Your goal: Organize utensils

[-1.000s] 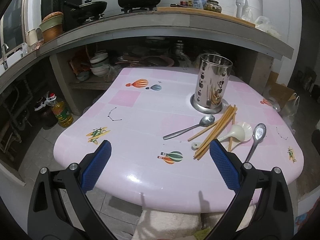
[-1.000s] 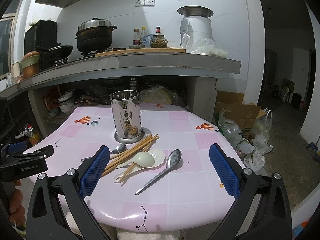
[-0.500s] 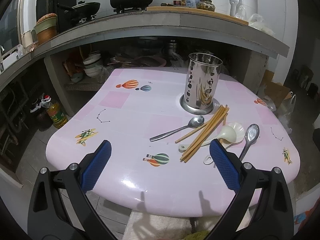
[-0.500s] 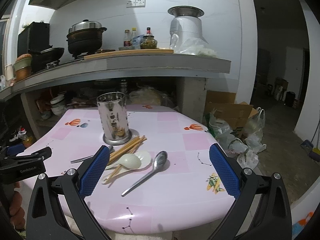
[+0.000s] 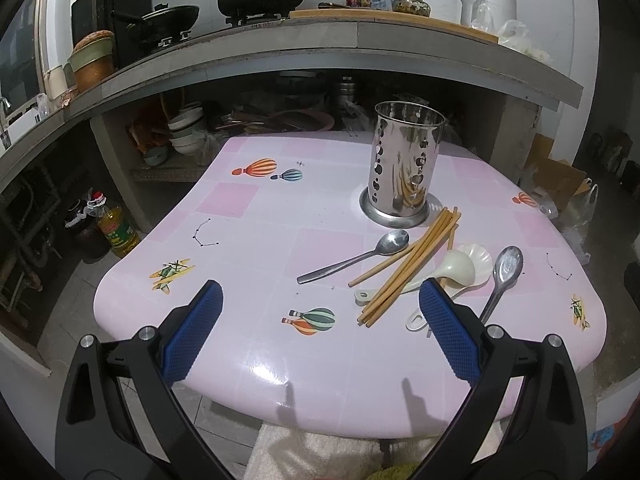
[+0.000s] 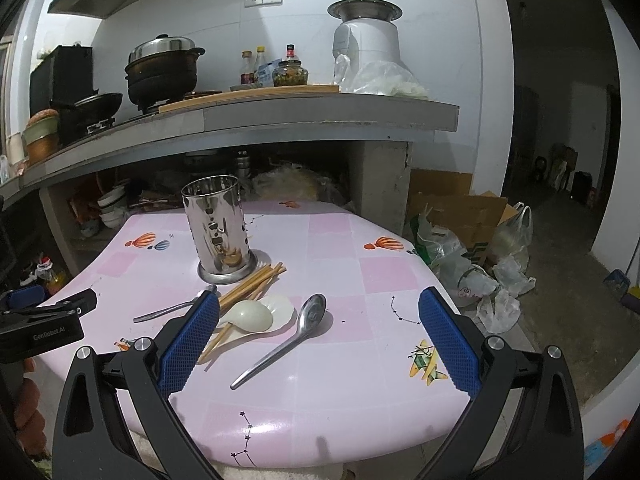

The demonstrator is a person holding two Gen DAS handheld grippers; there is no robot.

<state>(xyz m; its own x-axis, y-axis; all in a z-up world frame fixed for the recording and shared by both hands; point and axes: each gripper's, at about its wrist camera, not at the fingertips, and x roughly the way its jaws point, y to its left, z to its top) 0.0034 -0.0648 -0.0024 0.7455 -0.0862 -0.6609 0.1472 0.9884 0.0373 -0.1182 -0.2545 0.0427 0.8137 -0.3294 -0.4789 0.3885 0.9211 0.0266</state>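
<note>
A perforated steel utensil holder point(image 5: 404, 164) point(image 6: 218, 228) stands upright on the pink table point(image 5: 256, 248) point(image 6: 352, 280). In front of it lie wooden chopsticks point(image 5: 412, 264) point(image 6: 256, 280), two white ceramic spoons point(image 5: 456, 268) point(image 6: 252, 314) and two steel spoons, one left of the chopsticks point(image 5: 356, 256) point(image 6: 172, 310) and one to the right point(image 5: 502, 276) point(image 6: 288, 338). My left gripper point(image 5: 320, 336) hangs open over the table's near edge, holding nothing. My right gripper point(image 6: 320, 344) is open above the near right part of the table, also holding nothing.
A concrete counter point(image 6: 280, 116) with pots, bottles and an appliance overhangs the table's far side. Bowls and dishes sit on the shelf beneath it point(image 5: 184, 136). An oil bottle point(image 5: 114, 228) stands on the floor at left. Cardboard boxes and plastic bags point(image 6: 472, 248) lie at right.
Both grippers have drifted a little relative to the table, which sits slightly differently in each view. Both stay open, and the utensils have not moved.
</note>
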